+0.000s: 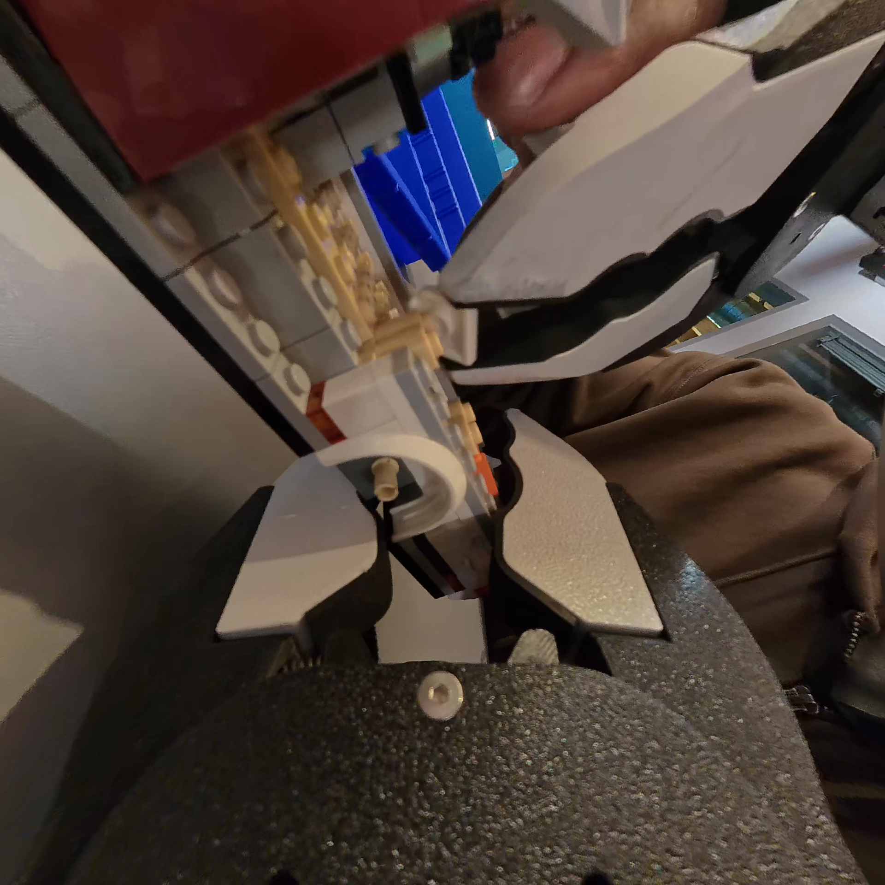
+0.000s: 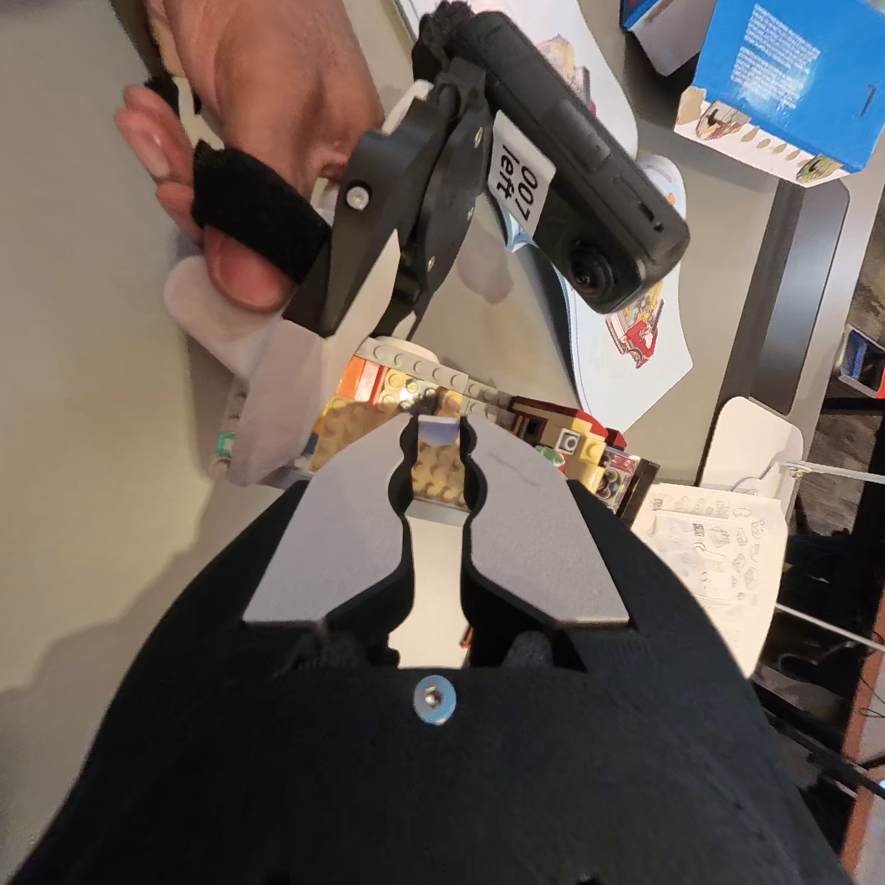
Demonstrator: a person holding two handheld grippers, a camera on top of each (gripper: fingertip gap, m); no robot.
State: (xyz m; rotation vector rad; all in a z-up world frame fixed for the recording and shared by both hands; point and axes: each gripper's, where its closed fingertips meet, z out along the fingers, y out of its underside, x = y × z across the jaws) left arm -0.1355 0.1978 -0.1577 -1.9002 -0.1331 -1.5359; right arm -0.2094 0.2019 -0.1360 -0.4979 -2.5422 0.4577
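- Left gripper (image 1: 440, 517): its two fingers are clamped on the near end of a brick-built model (image 1: 306, 297), a long assembly of grey studded plates, tan pieces and a dark red block, held up in the air. A white curved arch piece (image 1: 421, 459) with a small tan pin (image 1: 385, 479) sits right at the fingertips.
- The hand (image 2: 249, 110) on this gripper shows in the right wrist view, a black strap across one finger.
- Right gripper (image 2: 438, 431): pinched on a small light grey plate (image 2: 436, 430), the dark pads pressing its two sides. In the left wrist view that piece meets the model's edge beside a tan clip (image 1: 404, 337).
- To seat it well, I judge the plate should stay square to the studs, pressed straight on while the left grip braces the model against the push.
- Beyond, on the table: an open instruction booklet (image 2: 622, 268), a blue box (image 2: 785, 81) and a printed parts sheet (image 2: 718, 550).
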